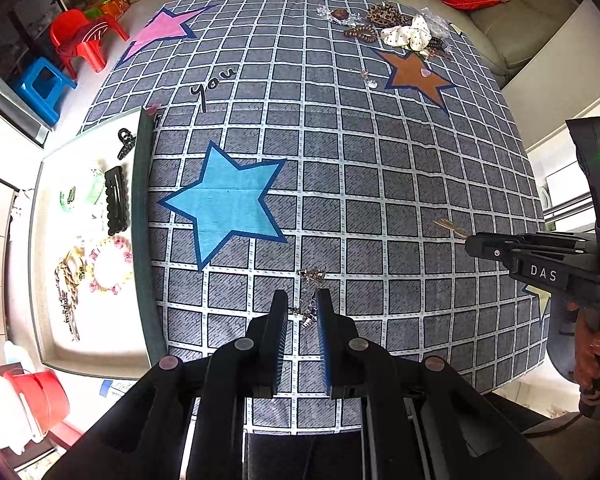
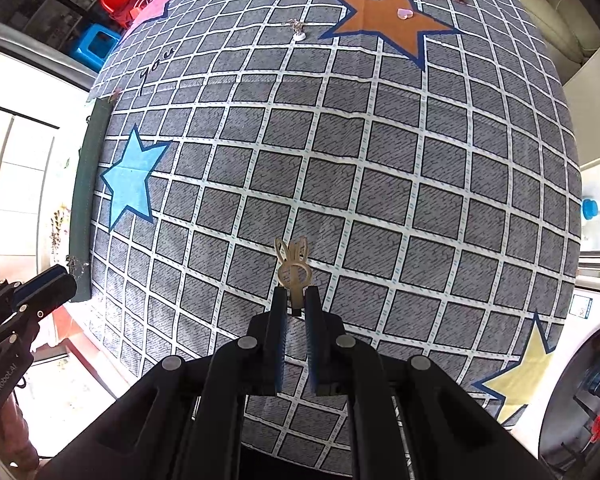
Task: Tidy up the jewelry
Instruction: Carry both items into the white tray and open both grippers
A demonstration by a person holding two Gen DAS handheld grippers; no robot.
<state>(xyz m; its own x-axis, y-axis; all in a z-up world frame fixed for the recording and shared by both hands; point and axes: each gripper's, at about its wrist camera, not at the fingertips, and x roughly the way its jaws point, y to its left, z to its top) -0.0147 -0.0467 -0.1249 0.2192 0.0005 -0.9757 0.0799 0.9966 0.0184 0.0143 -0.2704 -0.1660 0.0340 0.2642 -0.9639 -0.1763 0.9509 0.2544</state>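
My left gripper (image 1: 302,300) is shut on a silver chain piece (image 1: 310,276) that dangles between its fingers above the checked cloth (image 1: 380,180). My right gripper (image 2: 296,300) is shut on a gold rabbit-shaped hair clip (image 2: 293,266), held above the cloth; it also shows in the left wrist view (image 1: 450,227). A white tray (image 1: 48,312) at the left holds black clips (image 1: 116,200), a pink scrunchie (image 1: 110,266) and a gold chain (image 1: 68,292). A pile of scrunchies and beads (image 1: 404,30) lies at the far edge.
A small silver earring (image 1: 368,79) and a pink heart (image 1: 425,73) lie near the orange star (image 1: 414,76). A dark green strip (image 1: 140,216) borders the tray. Red chair and blue stool (image 1: 44,84) stand far left; a sofa (image 1: 520,20) is behind.
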